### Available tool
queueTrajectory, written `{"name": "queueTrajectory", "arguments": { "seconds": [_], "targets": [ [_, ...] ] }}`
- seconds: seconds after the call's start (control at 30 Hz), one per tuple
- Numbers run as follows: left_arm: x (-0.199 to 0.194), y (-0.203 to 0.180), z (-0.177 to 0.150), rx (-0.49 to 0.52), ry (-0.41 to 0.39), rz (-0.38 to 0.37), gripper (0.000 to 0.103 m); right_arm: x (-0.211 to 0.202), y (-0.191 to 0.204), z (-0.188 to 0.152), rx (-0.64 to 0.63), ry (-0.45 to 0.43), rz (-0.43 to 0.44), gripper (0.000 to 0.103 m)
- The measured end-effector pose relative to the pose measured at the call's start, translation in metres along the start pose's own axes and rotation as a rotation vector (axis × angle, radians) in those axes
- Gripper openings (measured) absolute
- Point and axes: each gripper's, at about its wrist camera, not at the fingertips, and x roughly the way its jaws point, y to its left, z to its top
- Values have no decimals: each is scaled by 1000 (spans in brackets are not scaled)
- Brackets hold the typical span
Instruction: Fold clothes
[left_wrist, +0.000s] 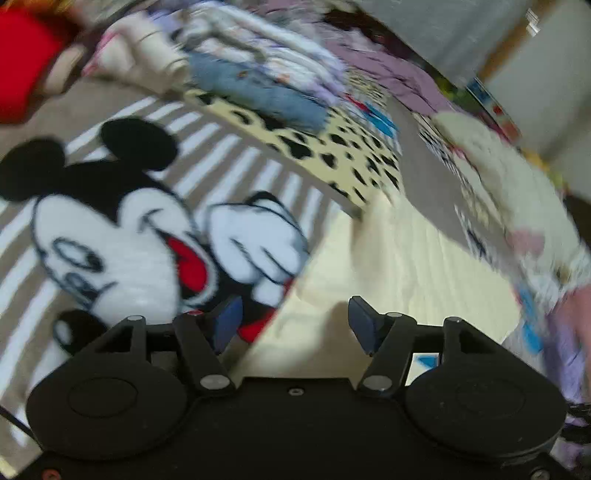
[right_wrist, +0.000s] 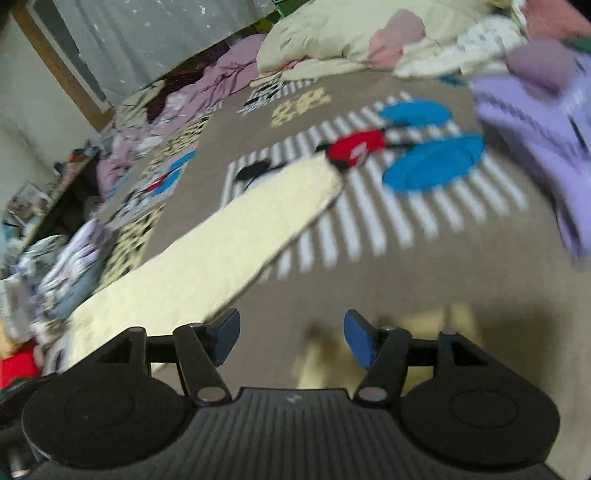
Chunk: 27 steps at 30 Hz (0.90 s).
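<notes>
A pale cream garment (right_wrist: 207, 251) lies flat as a long folded strip on a brown Mickey Mouse blanket (right_wrist: 369, 266). In the left wrist view the same cream garment (left_wrist: 391, 280) fills the middle ground in front of my left gripper (left_wrist: 293, 323), which is open and empty just above its near edge. My right gripper (right_wrist: 291, 338) is open and empty over the blanket, to the right of the strip's near end. Both views are motion-blurred.
A stack of folded clothes (left_wrist: 266, 74) sits at the far side of the blanket; it also shows in the right wrist view (right_wrist: 70, 273). A lilac garment (right_wrist: 535, 122) lies at the right. A cream duvet (right_wrist: 332, 40) and pink clothes lie at the back.
</notes>
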Motion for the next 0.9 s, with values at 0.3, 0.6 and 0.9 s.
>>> {"name": "queueTrajectory", "arguments": {
  "seconds": [0.3,0.6,0.9],
  "targets": [
    [-89,-31,-12,95,-311,48,7,-31,46,-81,-36,65,101,63],
    [-46,18,-9,-36,-124,103,39,-20,99,-118,-315,96,60,64],
    [23,-27,32,108,-39,-82,40,-7,113,-141,-436,133,63,66]
  ]
}}
